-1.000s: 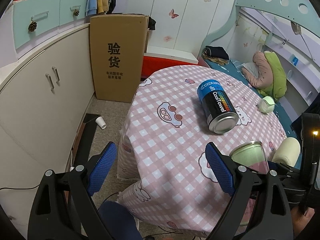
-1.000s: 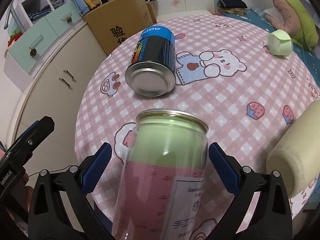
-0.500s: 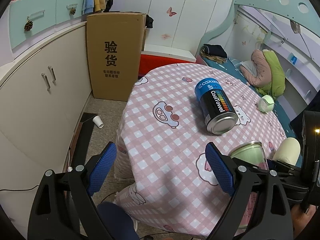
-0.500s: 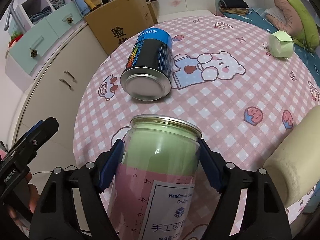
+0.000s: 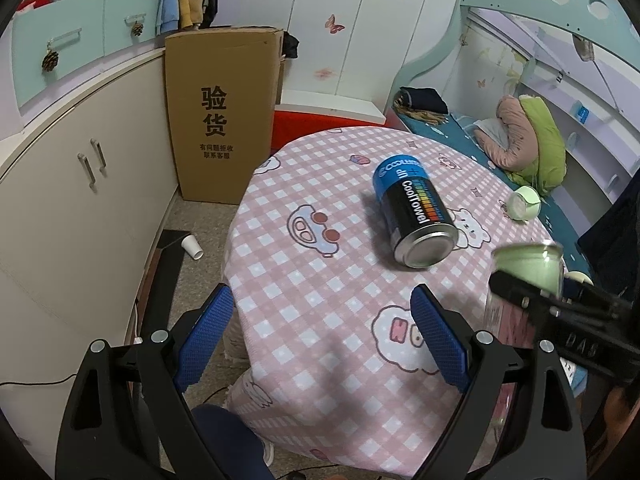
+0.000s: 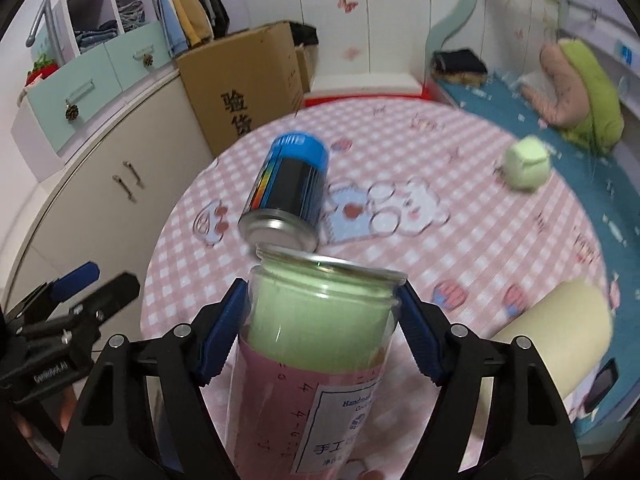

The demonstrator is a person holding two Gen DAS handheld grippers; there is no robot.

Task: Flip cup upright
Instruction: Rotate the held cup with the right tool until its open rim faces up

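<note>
The cup is a clear can-shaped container (image 6: 320, 332) with a green inside, a pink label and a metal rim. My right gripper (image 6: 322, 336) is shut on it near the rim and holds it raised and tilted over the near edge of the table. It also shows in the left wrist view (image 5: 528, 276), gripped by the right gripper (image 5: 560, 312). My left gripper (image 5: 320, 344) is open and empty over the table's near left edge; it shows at the left of the right wrist view (image 6: 76, 300).
A blue and black can (image 5: 416, 216) lies on its side mid-table on the pink checked cloth (image 5: 320, 280). A small green cup (image 5: 524, 204) sits at the far right edge. A cream roll (image 6: 552, 336) lies near right. A cardboard box (image 5: 220, 116) and cabinets stand left.
My right gripper closed on the cup and lifted it, tilting it up. My left gripper stayed open and drew slightly back.
</note>
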